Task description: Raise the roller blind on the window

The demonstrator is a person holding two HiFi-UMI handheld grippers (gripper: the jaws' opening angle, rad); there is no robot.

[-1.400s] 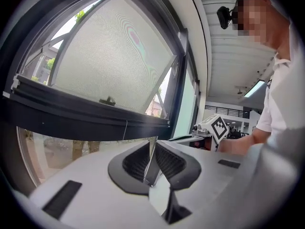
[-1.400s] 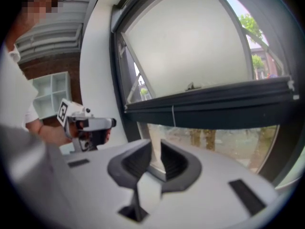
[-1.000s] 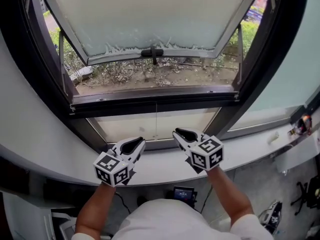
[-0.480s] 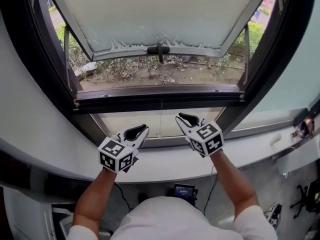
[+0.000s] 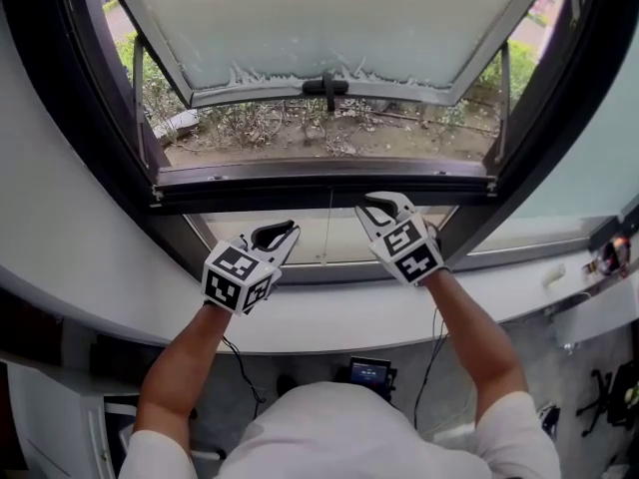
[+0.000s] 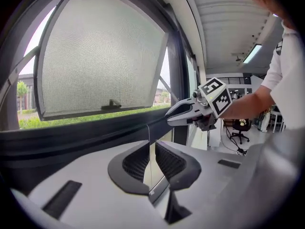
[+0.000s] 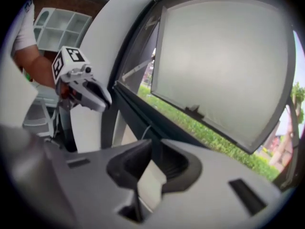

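Observation:
A thin pale cord (image 5: 327, 230) hangs in front of the pale lower pane (image 5: 300, 242) of the dark-framed window. My left gripper (image 5: 275, 236) is just left of the cord and my right gripper (image 5: 384, 208) just right of it, both pointing at the window's lower bar. In the left gripper view the cord (image 6: 149, 140) runs down through the narrow gap of the left gripper (image 6: 151, 151), and the pads do not press on it. The right gripper (image 7: 155, 149) stands slightly apart with nothing gripped; the cord (image 7: 145, 128) hangs just ahead of it.
Above, a pale meshed sash (image 5: 329, 18) with a black handle (image 5: 327, 85) is tilted open over plants and bare ground. A white sill (image 5: 329, 322) runs under my hands. A black device (image 5: 369, 372) sits below it. An office chair (image 6: 240, 128) stands at the right.
Both grippers have moved forward and up from the sill toward the window's lower bar. The right one has rolled, and both now flank the cord.

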